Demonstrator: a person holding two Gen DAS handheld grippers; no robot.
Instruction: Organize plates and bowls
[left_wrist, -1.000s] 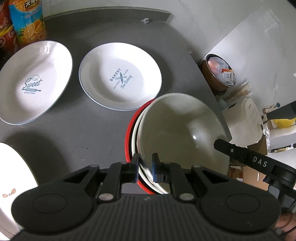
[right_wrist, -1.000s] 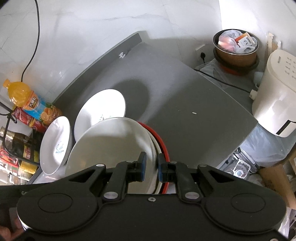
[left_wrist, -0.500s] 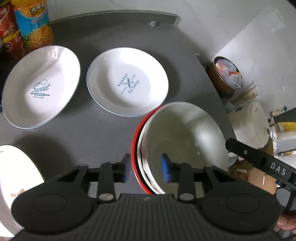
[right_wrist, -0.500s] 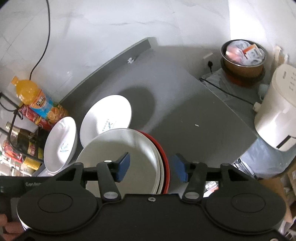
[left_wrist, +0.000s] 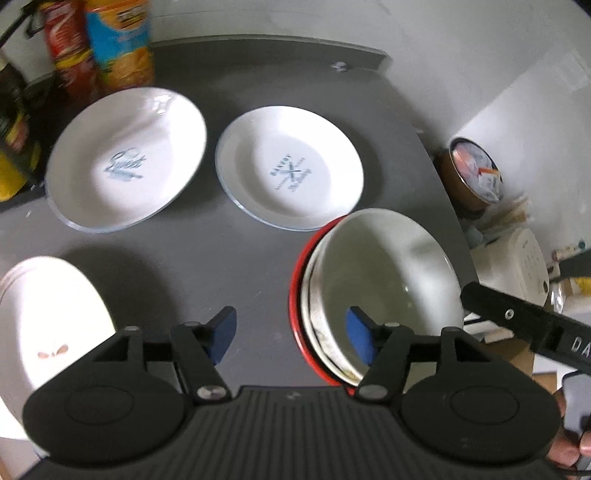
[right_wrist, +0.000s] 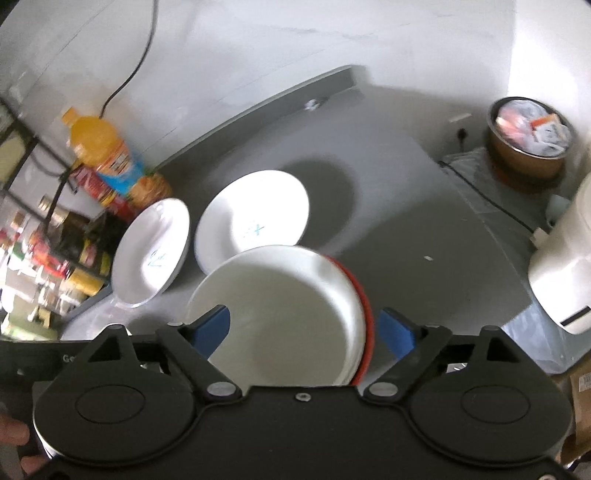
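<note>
Both tools stand spread and empty: the left gripper (left_wrist: 291, 336) straddles the near rim of the nested bowl stack (left_wrist: 376, 288), white bowls inside a red-rimmed one on the grey counter (left_wrist: 229, 258), and the right gripper (right_wrist: 304, 330) straddles the same stack's rim. Risk, in my judgement: the stack sits near the counter's right edge, so a knock could push it off, or against the bakery plate (left_wrist: 290, 168) just behind it. The bowl count is unclear, and motion blur obscures both views.
</note>
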